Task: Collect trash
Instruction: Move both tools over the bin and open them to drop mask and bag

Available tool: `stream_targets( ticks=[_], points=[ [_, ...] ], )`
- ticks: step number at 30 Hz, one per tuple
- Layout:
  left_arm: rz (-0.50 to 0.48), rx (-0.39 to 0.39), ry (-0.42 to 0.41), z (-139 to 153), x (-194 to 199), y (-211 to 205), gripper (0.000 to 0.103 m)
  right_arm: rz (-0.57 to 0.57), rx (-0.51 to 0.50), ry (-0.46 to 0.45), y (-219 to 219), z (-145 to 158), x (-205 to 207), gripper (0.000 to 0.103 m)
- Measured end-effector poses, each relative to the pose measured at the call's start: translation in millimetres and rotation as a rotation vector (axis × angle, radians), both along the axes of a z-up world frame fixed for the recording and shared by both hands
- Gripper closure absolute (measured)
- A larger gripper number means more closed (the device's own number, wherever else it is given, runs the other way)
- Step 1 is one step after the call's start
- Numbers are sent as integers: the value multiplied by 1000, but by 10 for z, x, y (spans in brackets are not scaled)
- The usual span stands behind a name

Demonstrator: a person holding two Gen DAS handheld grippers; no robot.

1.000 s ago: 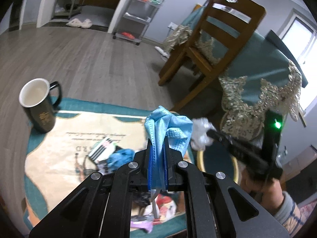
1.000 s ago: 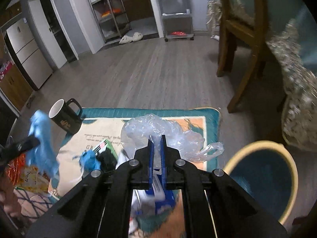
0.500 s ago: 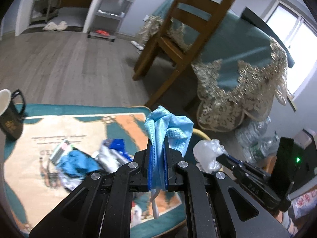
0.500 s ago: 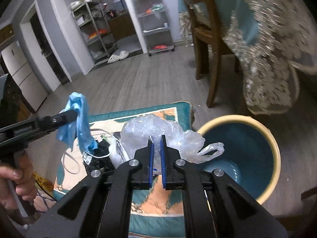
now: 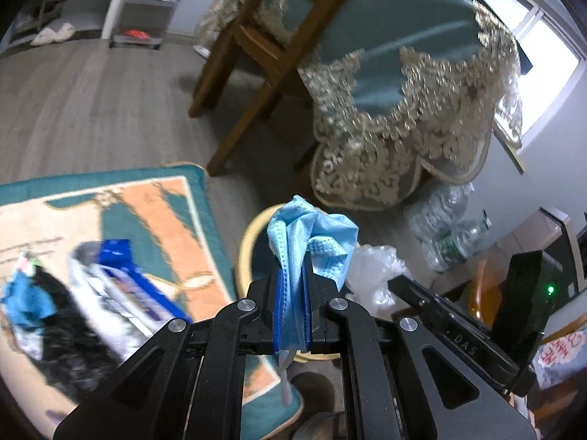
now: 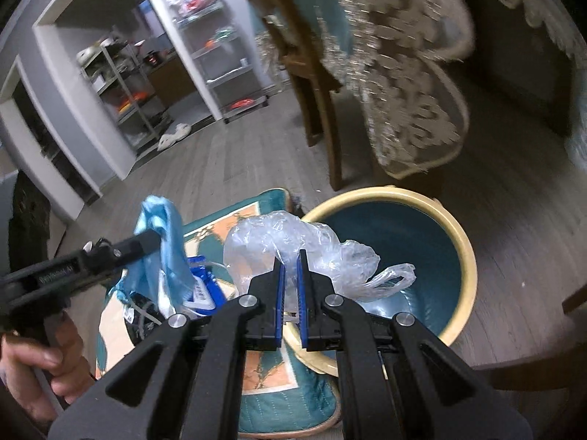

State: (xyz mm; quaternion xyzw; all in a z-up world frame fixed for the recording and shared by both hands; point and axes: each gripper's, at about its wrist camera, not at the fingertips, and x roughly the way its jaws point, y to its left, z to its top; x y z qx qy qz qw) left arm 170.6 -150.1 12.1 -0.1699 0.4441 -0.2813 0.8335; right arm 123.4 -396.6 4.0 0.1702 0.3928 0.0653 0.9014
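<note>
My left gripper [image 5: 292, 278] is shut on a crumpled blue face mask [image 5: 312, 234], which hangs in front of the cream-rimmed teal bin [image 5: 246, 242]. In the right wrist view that same left gripper [image 6: 154, 236] holds the mask [image 6: 167, 234] just left of the bin. My right gripper [image 6: 290, 260] is shut on a clear plastic bag [image 6: 293, 242], held over the near left rim of the bin [image 6: 462, 249]; the bag [image 5: 374, 267] also shows in the left wrist view. More trash [image 5: 121, 278] lies on the mat.
A patterned teal and orange mat [image 5: 154, 201] lies left of the bin. A wooden chair [image 5: 256, 47] and a table with a lace-edged teal cloth [image 5: 403, 110] stand behind it. Plastic bottles [image 5: 444, 227] are piled at the right. Wire shelves [image 6: 220, 55] stand far back.
Both grippers have swung to the right, off the mat and toward the bin. The mug has left both views. The bin now lies close under the plastic bag and beside the mask.
</note>
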Motion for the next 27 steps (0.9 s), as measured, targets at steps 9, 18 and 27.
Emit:
stream_targets(
  ticks=[9,18,27],
  points=[
    [-79,-32,56,-404,140,-512,84,-117,72,77,-398,-271,13,97],
    [-70,0,85,-605,191,-589,48,-191,115,121,-613,-437,34,66],
    [-28,37,32,-358,116,-285,36,-152,105,93,-482,-363,54,57]
  ],
)
